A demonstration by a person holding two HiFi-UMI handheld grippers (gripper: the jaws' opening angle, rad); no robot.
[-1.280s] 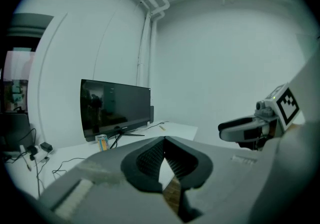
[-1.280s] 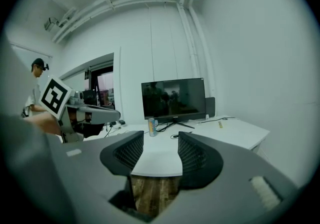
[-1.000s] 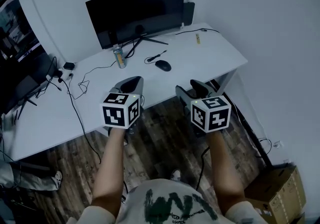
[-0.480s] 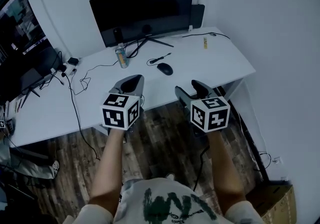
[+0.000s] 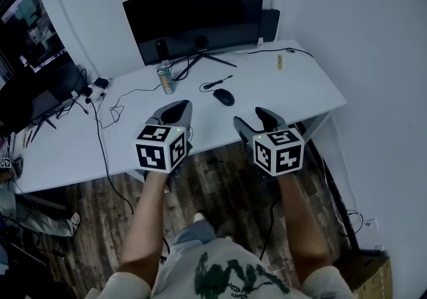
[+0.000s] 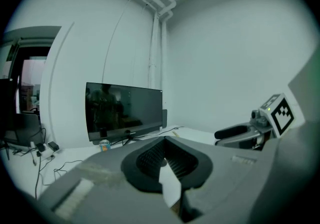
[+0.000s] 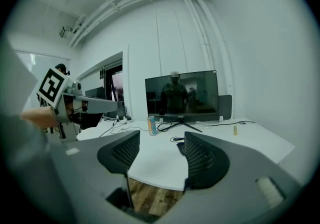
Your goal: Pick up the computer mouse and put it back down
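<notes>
You hold two grippers, side by side and level with each other, just short of the near edge of the one white desk (image 5: 293, 91), over the wood floor (image 5: 213, 191). Your left gripper (image 5: 175, 111) has its jaws brought together at the tips, with nothing caught between them. Your right gripper (image 5: 251, 116) has its jaws standing well apart. They have just been opening, and only bare desk top and floor show through the gap.

The single computer mouse (image 5: 223, 97) lies flat on the desk, ahead of your right gripper and well apart from both tools, so neither one touches it. It sits in front of the stand of the one dark monitor (image 5: 193, 21), with one short coiled cable (image 5: 215, 82) just beside it on the far side.

One drink can (image 5: 164, 79) stands upright to the left of the mouse, near the monitor stand. One small yellow object (image 5: 280, 61) lies toward the desk's far right corner, too small here to say what it is.
</notes>
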